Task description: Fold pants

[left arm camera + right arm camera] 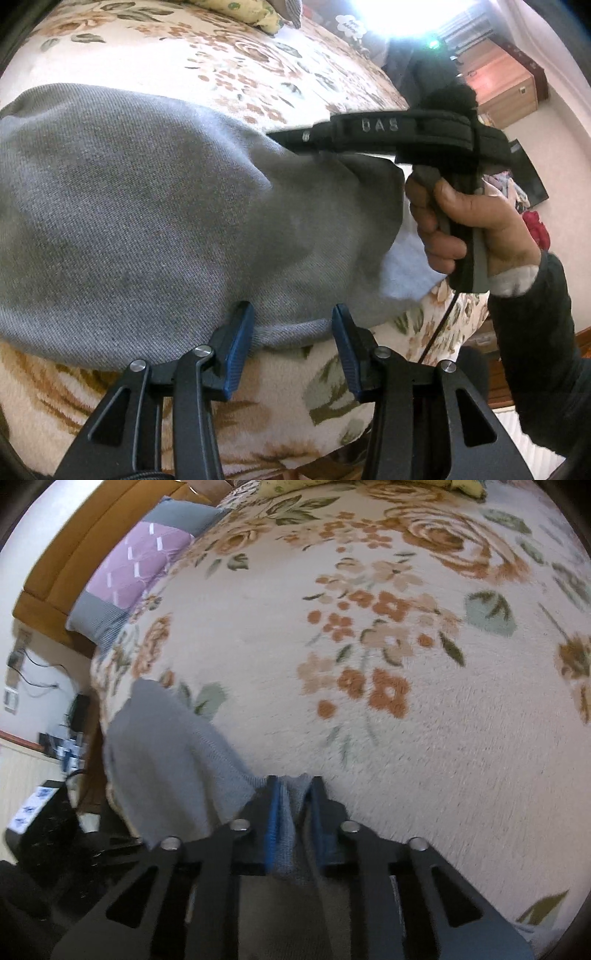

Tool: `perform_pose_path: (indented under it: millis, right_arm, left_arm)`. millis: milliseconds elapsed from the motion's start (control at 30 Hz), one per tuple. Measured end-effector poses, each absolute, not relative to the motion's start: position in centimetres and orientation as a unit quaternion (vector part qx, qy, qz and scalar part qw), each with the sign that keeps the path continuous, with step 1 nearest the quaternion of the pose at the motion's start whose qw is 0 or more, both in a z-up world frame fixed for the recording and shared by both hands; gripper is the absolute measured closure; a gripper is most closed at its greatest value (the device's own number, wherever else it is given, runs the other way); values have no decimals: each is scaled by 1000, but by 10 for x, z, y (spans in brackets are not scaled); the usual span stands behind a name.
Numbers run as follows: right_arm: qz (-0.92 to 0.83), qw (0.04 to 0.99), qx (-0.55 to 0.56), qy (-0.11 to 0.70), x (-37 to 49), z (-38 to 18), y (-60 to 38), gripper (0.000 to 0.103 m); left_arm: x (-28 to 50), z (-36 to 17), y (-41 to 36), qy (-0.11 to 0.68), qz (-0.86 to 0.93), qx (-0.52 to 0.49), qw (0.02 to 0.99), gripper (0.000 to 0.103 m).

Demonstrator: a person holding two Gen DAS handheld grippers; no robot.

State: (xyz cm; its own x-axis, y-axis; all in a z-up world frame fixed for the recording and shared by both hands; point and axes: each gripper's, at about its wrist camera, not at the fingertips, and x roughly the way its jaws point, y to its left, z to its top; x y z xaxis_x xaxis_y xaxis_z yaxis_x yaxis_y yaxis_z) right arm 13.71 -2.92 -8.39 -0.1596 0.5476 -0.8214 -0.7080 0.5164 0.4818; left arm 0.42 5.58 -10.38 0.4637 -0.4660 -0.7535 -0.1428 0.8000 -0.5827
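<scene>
Left gripper (293,347) spread open at the near hem of the grey pants (140,221), right gripper (293,812) pinching a bunched fold of that fine-ribbed grey cloth, pants lying smooth and doubled on the floral blanket (406,720), purple pillow (136,568) far left.

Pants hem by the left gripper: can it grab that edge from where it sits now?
Probably yes: the left gripper is open, the pants hem lies between its fingers, and nothing blocks it.
</scene>
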Motion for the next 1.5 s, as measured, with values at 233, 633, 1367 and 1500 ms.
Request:
perform_pose_path:
  millis: [233,633,1367,1500]
  right_arm:
    - [452,731,-69,507,138,-59,-11,93]
    - [397,764,25,508,146,-39,-99,71]
    - [217,815,166,512,50,-51,-325,71]
    - [181,816,202,511,41,-58,-351,70]
  left_arm:
    - [7,-103,53,507,-89,-300,803,58]
    - [0,-86,61,512,-78,-278,809,56]
    - [89,-35,-28,507,-164,-133,835,49]
    - [118,-34,-59,520,-198,-83,827,48]
